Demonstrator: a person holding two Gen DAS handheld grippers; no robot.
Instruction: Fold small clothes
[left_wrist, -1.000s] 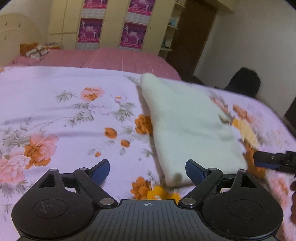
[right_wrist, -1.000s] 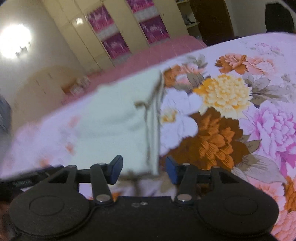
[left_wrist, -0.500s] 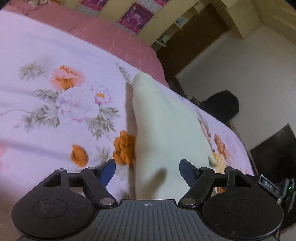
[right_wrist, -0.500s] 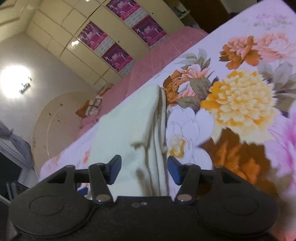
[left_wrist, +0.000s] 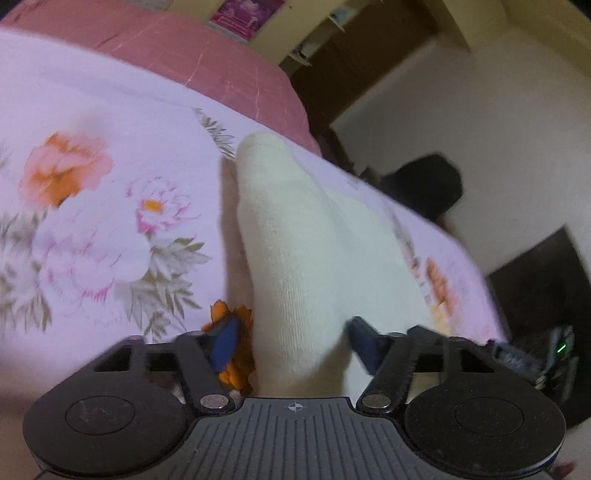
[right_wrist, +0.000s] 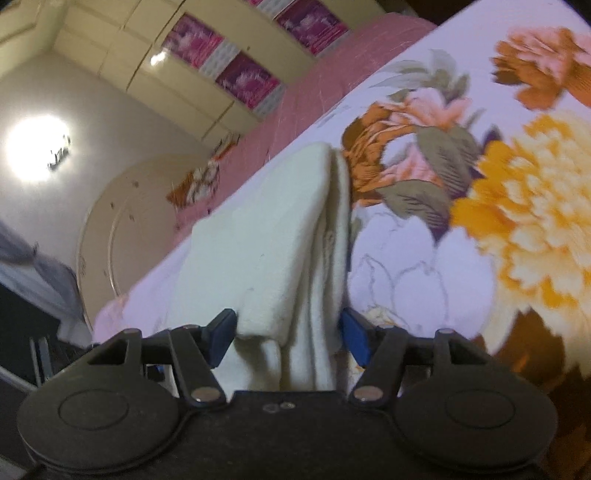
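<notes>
Cloth (left_wrist: 314, 258) lies folded on the floral bed (left_wrist: 110, 147). Your left hand-held gripper (left_wrist: 290, 343) has just been closing around its near end, your right hand-held gripper (right_wrist: 288, 332) opening; neither clamps it. No readable writing.

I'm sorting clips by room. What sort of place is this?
Most likely a bedroom: a bed with a flowered bedspread, a curved headboard, and tall wardrobe doors behind it.

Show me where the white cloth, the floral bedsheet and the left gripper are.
white cloth (left_wrist: 295, 236), left wrist view, middle of its top fold.
floral bedsheet (left_wrist: 110, 155), left wrist view, bare printed part.
left gripper (left_wrist: 291, 347), left wrist view, between fingertips.
</notes>
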